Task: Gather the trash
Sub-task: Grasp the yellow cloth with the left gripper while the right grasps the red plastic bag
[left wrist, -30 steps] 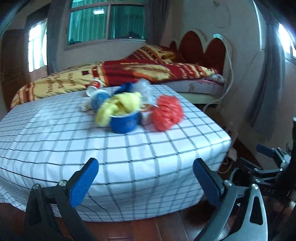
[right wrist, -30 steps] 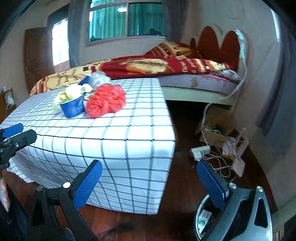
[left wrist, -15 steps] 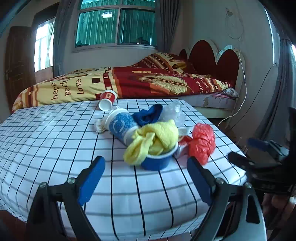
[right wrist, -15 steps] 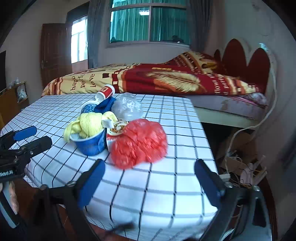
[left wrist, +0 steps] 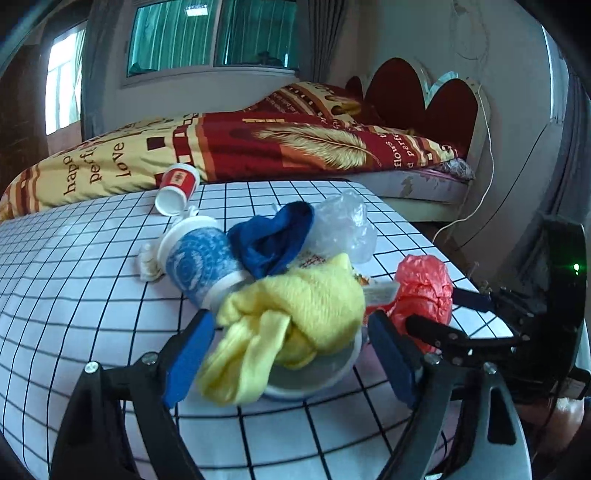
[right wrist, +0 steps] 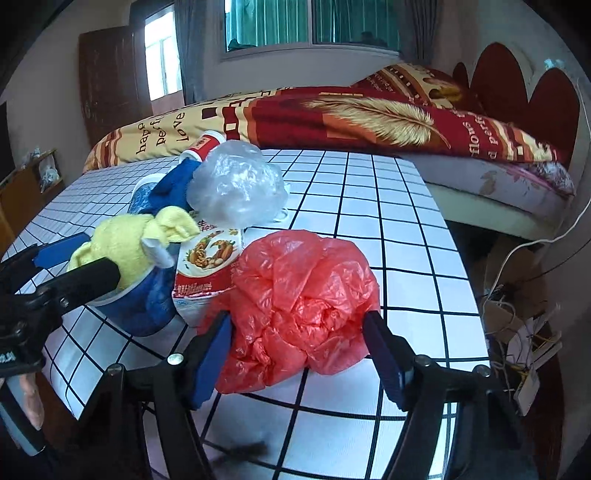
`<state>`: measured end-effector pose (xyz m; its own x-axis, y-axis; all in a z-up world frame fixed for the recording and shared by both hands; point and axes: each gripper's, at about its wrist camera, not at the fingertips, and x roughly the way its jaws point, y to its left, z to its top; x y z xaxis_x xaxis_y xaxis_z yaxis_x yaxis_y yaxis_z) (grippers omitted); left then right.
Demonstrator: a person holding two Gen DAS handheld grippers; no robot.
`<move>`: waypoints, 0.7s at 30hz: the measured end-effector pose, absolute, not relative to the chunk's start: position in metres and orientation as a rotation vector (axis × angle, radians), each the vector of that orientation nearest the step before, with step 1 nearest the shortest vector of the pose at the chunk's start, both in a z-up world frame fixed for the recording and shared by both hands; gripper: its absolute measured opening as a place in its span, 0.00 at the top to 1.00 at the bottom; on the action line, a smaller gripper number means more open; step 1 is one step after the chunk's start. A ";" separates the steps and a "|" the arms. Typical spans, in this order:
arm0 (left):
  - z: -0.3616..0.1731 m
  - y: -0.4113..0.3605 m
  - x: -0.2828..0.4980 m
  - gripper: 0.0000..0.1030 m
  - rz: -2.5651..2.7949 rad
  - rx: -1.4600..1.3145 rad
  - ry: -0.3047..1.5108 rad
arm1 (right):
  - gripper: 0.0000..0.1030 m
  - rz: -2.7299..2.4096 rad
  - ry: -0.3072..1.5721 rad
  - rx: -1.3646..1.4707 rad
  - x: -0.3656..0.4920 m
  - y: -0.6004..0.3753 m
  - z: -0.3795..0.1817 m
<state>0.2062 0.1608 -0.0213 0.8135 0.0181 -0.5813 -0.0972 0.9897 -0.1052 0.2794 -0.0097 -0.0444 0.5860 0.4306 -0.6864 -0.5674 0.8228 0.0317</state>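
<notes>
Yellow cloth (left wrist: 295, 314) hides bowl (left wrist: 314, 373); left tool (left wrist: 291, 358), right tool (right wrist: 297, 356) closing, still apart, contact unclear.

hidden: blue bowl (left wrist: 314, 376) mostly under yellow cloth (left wrist: 295, 314); snack packet (right wrist: 207, 273) partly behind red bag (right wrist: 306, 299) | cut off: both grippers' bodies at lower edges | blurred: dark smear on tablecloth (right wrist: 369, 229) at bottom | cannot tell: whether pads touch bowl or bag

A home bedroom: a bed (left wrist: 295, 155) with a red and yellow quilt (right wrist: 369, 114) and scalloped headboard (left wrist: 424, 96), curtained windows (left wrist: 210, 33), a wooden door (right wrist: 110, 77).
</notes>
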 end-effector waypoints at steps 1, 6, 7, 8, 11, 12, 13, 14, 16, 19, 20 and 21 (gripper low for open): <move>-0.022 0.161 0.209 0.17 0.062 -0.130 0.622 | 0.31 0.595 0.751 -0.196 0.281 -0.010 -0.045; -0.024 0.161 0.216 0.24 0.065 -0.109 0.631 | 0.47 0.636 0.777 -0.167 0.287 -0.006 -0.050; -0.025 0.160 0.217 0.27 0.064 -0.103 0.631 | 0.49 0.645 0.778 -0.165 0.287 -0.005 -0.050; -0.025 0.160 0.216 0.29 0.062 -0.093 0.630 | 0.52 0.650 0.777 -0.166 0.285 -0.003 -0.050; -0.024 0.159 0.214 0.43 0.041 -0.083 0.624 | 0.58 0.676 0.773 -0.176 0.281 0.000 -0.050; -0.023 0.160 0.213 0.65 0.013 -0.092 0.624 | 0.58 0.676 0.770 -0.180 0.280 0.001 -0.049; -0.025 0.161 0.216 0.68 -0.002 -0.106 0.642 | 0.59 0.679 0.765 -0.176 0.278 0.000 -0.048; -0.026 0.161 0.217 0.68 -0.007 -0.112 0.645 | 0.59 0.677 0.756 -0.174 0.277 0.000 -0.046; -0.025 0.161 0.215 0.68 -0.017 -0.113 0.635 | 0.59 0.673 0.738 -0.174 0.272 -0.001 -0.042; -0.017 0.164 0.208 0.69 -0.031 -0.143 0.600 | 0.59 0.671 0.710 -0.184 0.265 -0.003 -0.033; -0.014 0.164 0.205 0.69 -0.033 -0.146 0.586 | 0.59 0.671 0.697 -0.187 0.263 -0.004 -0.030; -0.009 0.164 0.201 0.69 -0.036 -0.147 0.567 | 0.59 0.669 0.684 -0.189 0.260 -0.005 -0.026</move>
<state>0.2012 0.1636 -0.0087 0.8432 -0.0746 -0.5324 -0.0062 0.9889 -0.1483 0.2603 -0.0055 -0.0264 0.5771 0.5081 -0.6394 -0.6277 0.7768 0.0508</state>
